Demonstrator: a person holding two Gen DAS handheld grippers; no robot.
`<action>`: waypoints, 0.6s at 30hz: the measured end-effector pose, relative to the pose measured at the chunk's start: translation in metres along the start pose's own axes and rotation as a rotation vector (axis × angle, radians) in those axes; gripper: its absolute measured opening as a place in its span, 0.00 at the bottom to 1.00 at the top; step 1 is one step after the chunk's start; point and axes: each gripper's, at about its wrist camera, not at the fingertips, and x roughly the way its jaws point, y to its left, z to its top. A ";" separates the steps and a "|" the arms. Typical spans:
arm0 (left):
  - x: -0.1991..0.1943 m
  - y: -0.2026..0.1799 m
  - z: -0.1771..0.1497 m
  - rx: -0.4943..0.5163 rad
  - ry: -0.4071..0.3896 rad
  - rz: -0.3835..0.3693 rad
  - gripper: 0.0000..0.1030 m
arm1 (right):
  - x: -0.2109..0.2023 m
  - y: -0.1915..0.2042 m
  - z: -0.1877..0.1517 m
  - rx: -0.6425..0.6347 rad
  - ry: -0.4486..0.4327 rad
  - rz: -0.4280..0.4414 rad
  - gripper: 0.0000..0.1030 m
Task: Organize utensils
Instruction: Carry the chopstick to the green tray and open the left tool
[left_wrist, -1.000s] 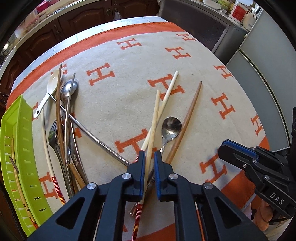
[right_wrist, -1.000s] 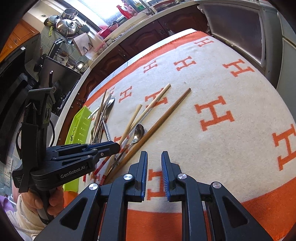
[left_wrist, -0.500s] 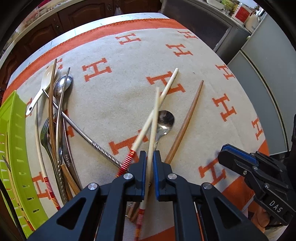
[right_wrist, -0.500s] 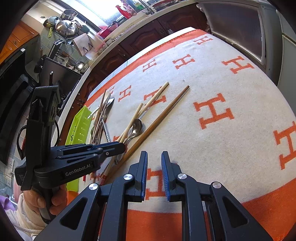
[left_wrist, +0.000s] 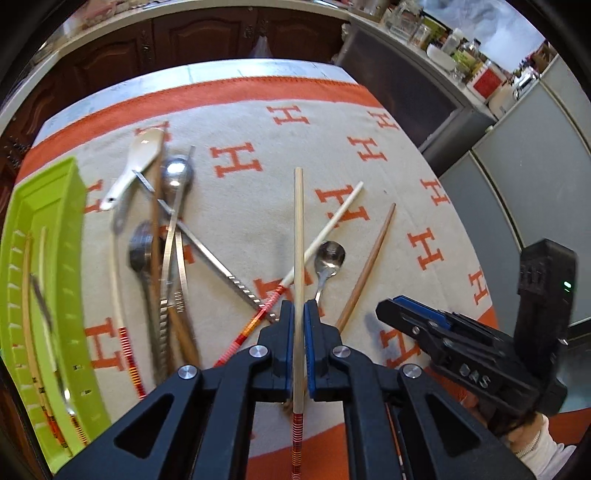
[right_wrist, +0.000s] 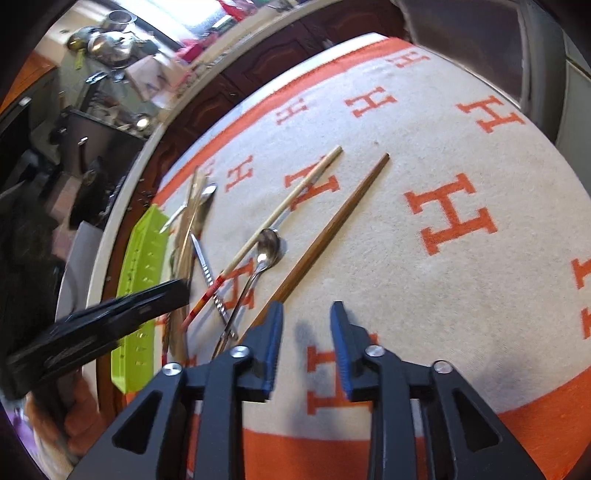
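My left gripper is shut on a pale chopstick with a red-striped end, lifted off the cloth and pointing away from me. Its twin chopstick lies on the cloth beside a small metal spoon and a brown chopstick. My right gripper hovers just above the cloth, jaws opening, nothing between them; the brown chopstick lies just left of its left finger. A pile of spoons, forks and chopsticks lies by the green tray, which holds a few chopsticks.
The table wears a cream cloth with orange H marks and an orange border. Dark cabinets and a grey appliance stand beyond the far edge. The green tray sits at the table's left edge.
My left gripper closed on the pale chopstick and lifted it off the pile, swinging it straight ahead. The right gripper's jaws have spread apart and sunk closer to the cloth.
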 end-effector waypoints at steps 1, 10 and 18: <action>-0.008 0.006 0.000 -0.013 -0.013 0.004 0.03 | 0.003 0.003 0.004 0.011 0.000 -0.005 0.30; -0.099 0.086 0.003 -0.151 -0.171 0.135 0.03 | 0.031 0.045 0.025 -0.030 -0.017 -0.208 0.31; -0.114 0.148 0.000 -0.218 -0.202 0.289 0.03 | 0.055 0.090 0.021 -0.204 -0.039 -0.474 0.27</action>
